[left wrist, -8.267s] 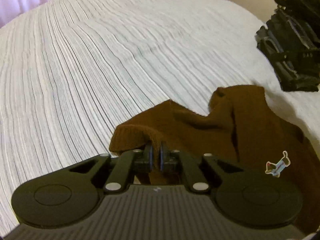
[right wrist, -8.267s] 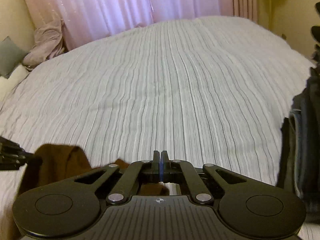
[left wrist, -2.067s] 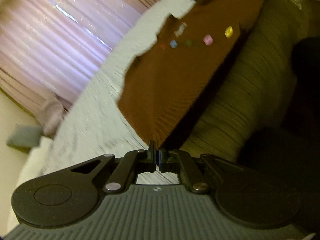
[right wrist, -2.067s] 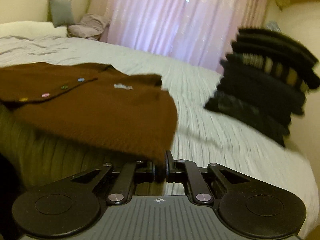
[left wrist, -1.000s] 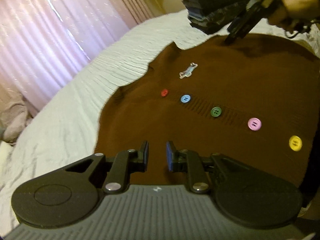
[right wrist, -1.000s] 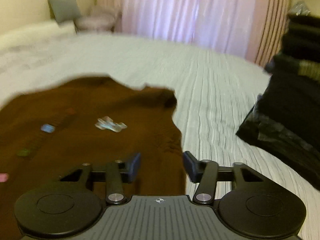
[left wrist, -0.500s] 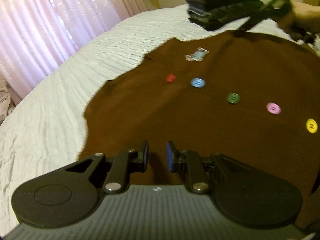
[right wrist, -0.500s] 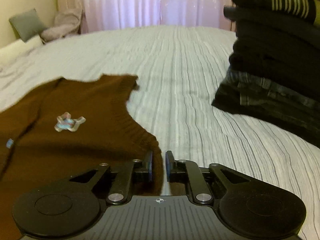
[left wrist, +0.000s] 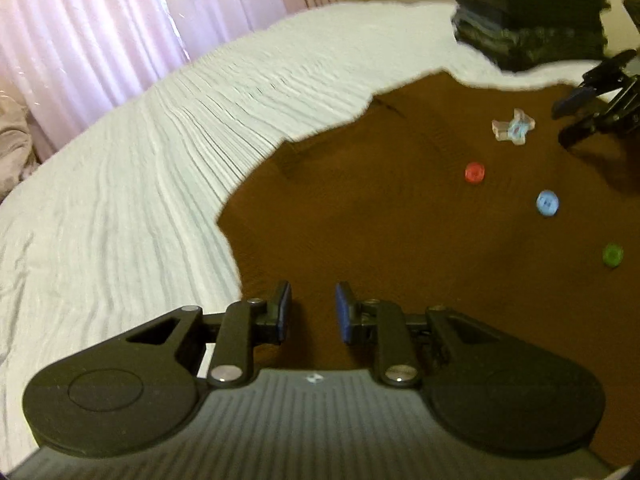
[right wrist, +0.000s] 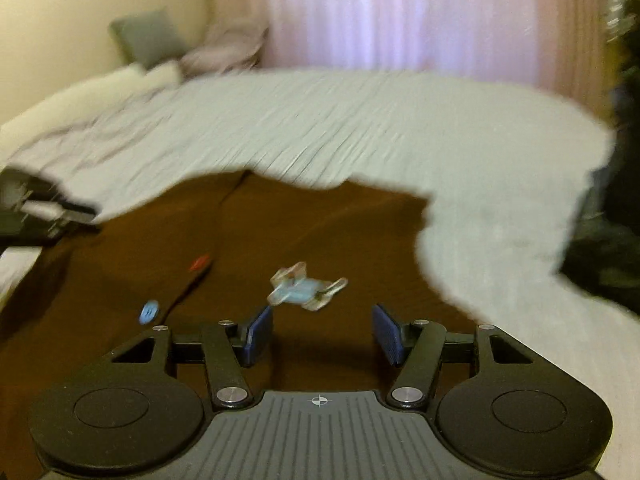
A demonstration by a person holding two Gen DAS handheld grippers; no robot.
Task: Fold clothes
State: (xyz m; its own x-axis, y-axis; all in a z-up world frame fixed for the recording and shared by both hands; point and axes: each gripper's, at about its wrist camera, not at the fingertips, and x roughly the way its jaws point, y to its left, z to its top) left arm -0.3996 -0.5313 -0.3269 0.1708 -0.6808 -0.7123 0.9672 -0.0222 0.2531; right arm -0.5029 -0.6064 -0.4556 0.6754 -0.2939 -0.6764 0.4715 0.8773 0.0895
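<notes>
While the brown cardigan (left wrist: 400, 216) lay spread flat on the striped bedspread (left wrist: 132, 184), both grippers were opening, empty, above it.
A green button (left wrist: 612, 255) was shown only beyond the left gripper (left wrist: 312, 312); a grey pillow (right wrist: 144, 38) only beyond the right gripper (right wrist: 322, 334).

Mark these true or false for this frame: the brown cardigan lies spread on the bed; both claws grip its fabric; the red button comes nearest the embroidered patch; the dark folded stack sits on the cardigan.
1. The brown cardigan lies spread on the bed. True.
2. Both claws grip fabric. False: left claw and right claw are opening, with nothing pinched.
3. The red button is nearest the patch. True.
4. The dark stack sits on the cardigan. False: it sits on the bedspread beyond it.
</notes>
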